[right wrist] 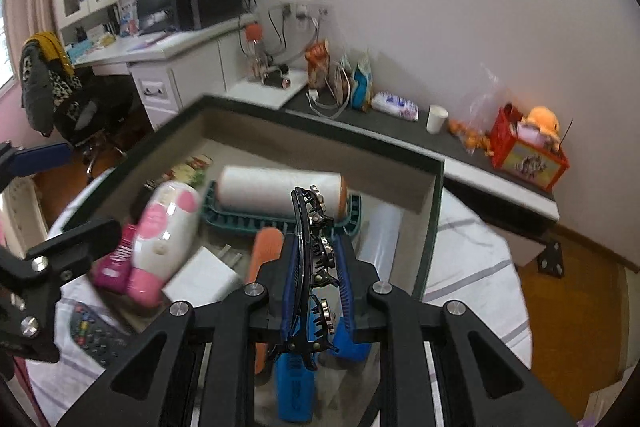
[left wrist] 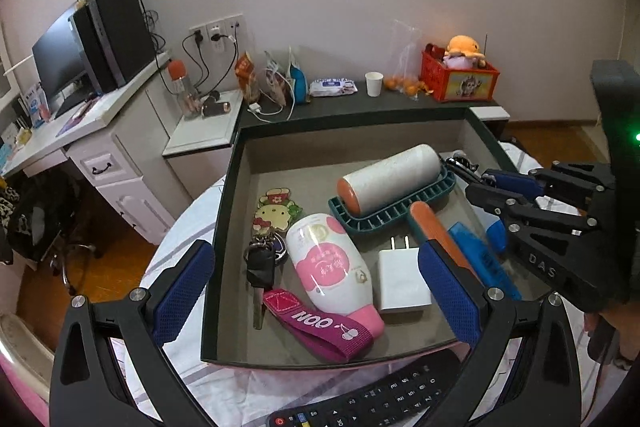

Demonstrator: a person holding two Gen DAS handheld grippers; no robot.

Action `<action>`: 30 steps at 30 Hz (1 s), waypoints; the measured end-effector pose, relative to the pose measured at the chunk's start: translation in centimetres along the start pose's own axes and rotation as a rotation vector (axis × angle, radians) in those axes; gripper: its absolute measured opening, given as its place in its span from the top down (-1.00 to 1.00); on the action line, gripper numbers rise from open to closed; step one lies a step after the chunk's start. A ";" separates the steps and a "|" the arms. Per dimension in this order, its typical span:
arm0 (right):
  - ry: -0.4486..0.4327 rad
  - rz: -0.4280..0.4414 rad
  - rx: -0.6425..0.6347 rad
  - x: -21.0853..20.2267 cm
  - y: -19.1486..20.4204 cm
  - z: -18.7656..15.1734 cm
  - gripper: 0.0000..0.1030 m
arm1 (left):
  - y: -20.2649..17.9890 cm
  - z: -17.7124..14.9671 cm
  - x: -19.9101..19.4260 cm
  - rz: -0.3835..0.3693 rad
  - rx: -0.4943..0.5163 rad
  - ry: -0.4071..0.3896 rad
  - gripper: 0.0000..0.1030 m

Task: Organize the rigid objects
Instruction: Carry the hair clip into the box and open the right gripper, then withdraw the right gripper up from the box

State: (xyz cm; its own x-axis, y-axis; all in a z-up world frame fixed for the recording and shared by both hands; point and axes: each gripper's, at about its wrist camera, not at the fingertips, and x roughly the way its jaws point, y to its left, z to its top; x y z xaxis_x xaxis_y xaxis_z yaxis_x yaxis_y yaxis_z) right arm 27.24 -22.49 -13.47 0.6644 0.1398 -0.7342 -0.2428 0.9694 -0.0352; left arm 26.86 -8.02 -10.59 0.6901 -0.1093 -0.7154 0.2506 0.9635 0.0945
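The open box [left wrist: 224, 211] on the bed is the thing to steer by; everything the job concerns sits in it or hangs over it. Biggest inside is the lint roller [left wrist: 390, 177], lying on its teal ribbed tray [left wrist: 394, 209] toward the far wall of the box. It looks light and stiff, but the papered drum is likely tacky, so the orange handle [left wrist: 436, 227] running toward the near right corner would be the place to grip. Next the white-and-pink bottle [left wrist: 328, 259], on its side in the middle of the box: smooth, rounded plastic, probably slippery, best pinched across its narrower pink cap end. Beside it, nearer the right wall, lies the white charger plug [left wrist: 402, 283], a hard flat-sided block that should sit squarely between pads. By the left wall lie the car key [left wrist: 260, 271] with its cartoon charm and purple strap [left wrist: 320, 327], loose and dangly.

Smallest is the black hair claw clip [right wrist: 314, 259], held above the box's right side. The right gripper [right wrist: 316, 267] is clamped on it, blue pads pressing its flanks; the toothed, sprung plastic looks brittle, so I'd judge a gentle squeeze wise. The left gripper [left wrist: 316, 287] hangs over the near edge of the box, jaws spread wide, holding nothing.
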 end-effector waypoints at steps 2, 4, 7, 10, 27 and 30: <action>0.002 -0.004 0.007 0.3 -0.1 -0.1 0.63 | 0.0 0.0 0.0 -0.005 -0.002 0.005 -0.99; 0.001 -0.023 0.009 0.2 -0.1 -0.2 0.62 | 0.0 -0.1 -0.2 -0.003 -0.001 0.001 -0.99; -0.024 -0.023 0.010 -0.9 0.3 -0.2 0.58 | 0.1 0.0 -1.1 -0.007 -0.007 -0.010 -0.99; -0.057 -0.040 0.005 -2.4 0.5 0.1 -0.04 | 0.0 -0.2 -2.7 -0.007 -0.001 -0.033 -0.99; -0.322 -0.078 -0.080 -20.3 8.3 -4.9 -0.63 | 1.4 -7.5 -20.9 0.007 -0.046 -0.295 -0.99; -0.344 -0.103 -0.069 -22.3 9.2 -6.6 -0.65 | 1.4 -9.2 -23.1 0.014 -0.056 -0.319 -0.99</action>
State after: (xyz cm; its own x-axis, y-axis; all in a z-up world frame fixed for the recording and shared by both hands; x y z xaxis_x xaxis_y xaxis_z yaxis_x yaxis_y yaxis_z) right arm 5.55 -18.06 -1.91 0.8836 0.1134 -0.4543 -0.2018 0.9677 -0.1509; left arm 5.04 -1.89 -0.27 0.8736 -0.1584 -0.4601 0.2077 0.9765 0.0583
